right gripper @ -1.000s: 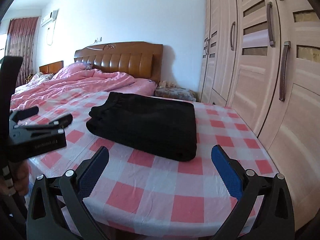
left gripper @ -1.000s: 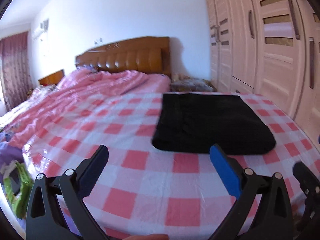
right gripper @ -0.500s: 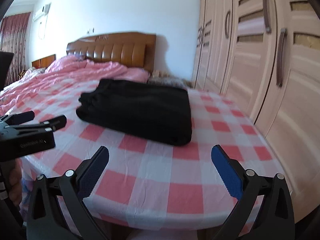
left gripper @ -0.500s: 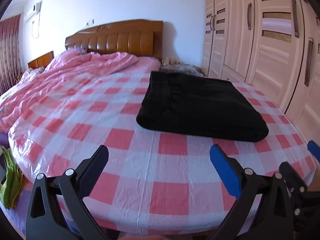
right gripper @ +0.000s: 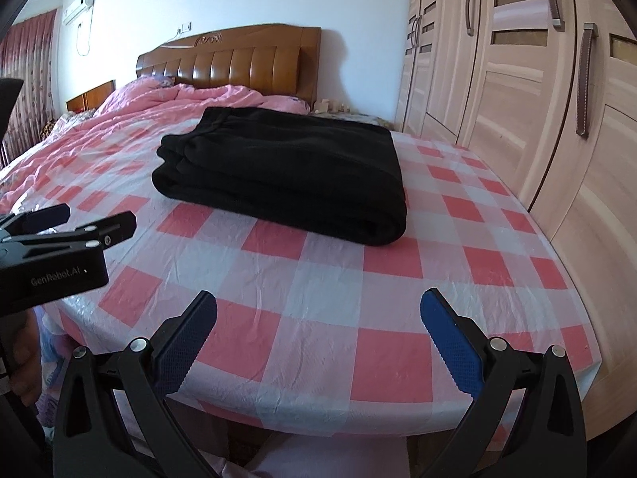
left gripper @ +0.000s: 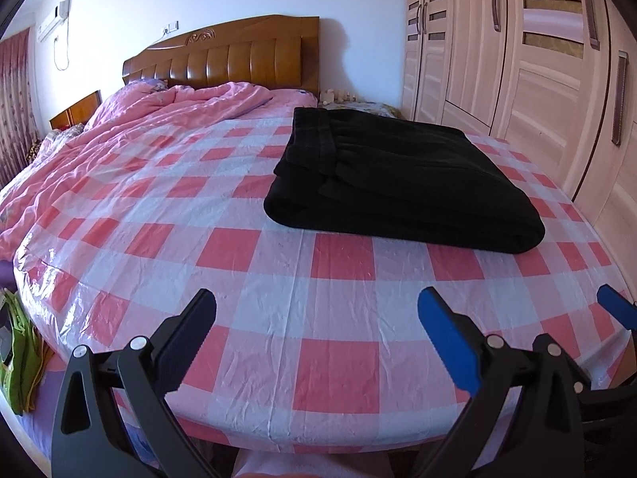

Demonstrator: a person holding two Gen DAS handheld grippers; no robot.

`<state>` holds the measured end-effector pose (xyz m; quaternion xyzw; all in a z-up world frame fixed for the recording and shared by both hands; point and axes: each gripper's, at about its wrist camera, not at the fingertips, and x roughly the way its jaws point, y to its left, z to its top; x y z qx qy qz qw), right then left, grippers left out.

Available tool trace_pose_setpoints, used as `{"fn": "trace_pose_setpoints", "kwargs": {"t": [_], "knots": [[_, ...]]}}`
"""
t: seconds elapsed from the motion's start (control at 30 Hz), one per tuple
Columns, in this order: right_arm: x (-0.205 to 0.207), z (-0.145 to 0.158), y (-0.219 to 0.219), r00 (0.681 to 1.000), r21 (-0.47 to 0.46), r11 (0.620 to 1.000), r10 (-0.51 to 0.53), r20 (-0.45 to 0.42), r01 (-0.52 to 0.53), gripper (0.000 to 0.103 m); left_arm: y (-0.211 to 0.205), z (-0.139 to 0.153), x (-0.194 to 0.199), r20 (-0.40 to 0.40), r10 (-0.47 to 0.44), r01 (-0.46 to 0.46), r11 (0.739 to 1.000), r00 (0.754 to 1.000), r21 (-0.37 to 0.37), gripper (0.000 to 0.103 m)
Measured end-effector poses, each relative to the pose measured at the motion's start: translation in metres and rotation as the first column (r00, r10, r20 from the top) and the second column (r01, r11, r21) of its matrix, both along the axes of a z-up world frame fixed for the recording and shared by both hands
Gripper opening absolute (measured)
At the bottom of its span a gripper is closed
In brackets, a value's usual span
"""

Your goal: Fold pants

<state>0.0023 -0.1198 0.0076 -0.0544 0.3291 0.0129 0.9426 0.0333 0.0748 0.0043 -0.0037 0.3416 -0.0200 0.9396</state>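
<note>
The black pants (left gripper: 402,187) lay folded into a thick, tidy rectangle on the bed, resting on the pink-and-white checked sheet (left gripper: 278,279) toward the side nearest the wardrobe (left gripper: 537,59). The waistband end pointed toward the wooden headboard (left gripper: 235,55), and the rounded fold faced the foot of the bed, where both tools were held. The left gripper (left gripper: 316,332) hovered above the near edge of the sheet with its two fingers spread wide apart, one black and one blue, nothing between them and nothing touching the cloth. The right gripper (right gripper: 318,332) was held the same way, its fingers also parted wide and empty, well short of the pants. From the right-hand camera the left gripper (right gripper: 51,239) showed at the far left of the picture, its body held level over the corner of the bed, clear of the pants. A crumpled pink quilt (left gripper: 131,135) was bunched up along the far side of the bed below the headboard. Dark red curtains (right gripper: 28,63) hung at the far left, and an air conditioner (right gripper: 79,4) sat high on the white wall above them. Something green (left gripper: 20,350) lay on the floor beside the bed's left corner, too blurred at the picture's edge for me to tell what it was.
</note>
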Motion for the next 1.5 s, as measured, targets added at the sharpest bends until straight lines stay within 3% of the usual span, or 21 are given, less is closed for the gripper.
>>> {"fn": "trace_pose_setpoints", "kwargs": {"t": [1.5], "knots": [[0.0028,0.0042,-0.0014,1.000,-0.003,1.000,0.012,0.014,-0.012,0.099,-0.0017,0.0048,-0.0003,0.014,0.002,-0.002,1.000,1.000,-0.004,0.101]]}}
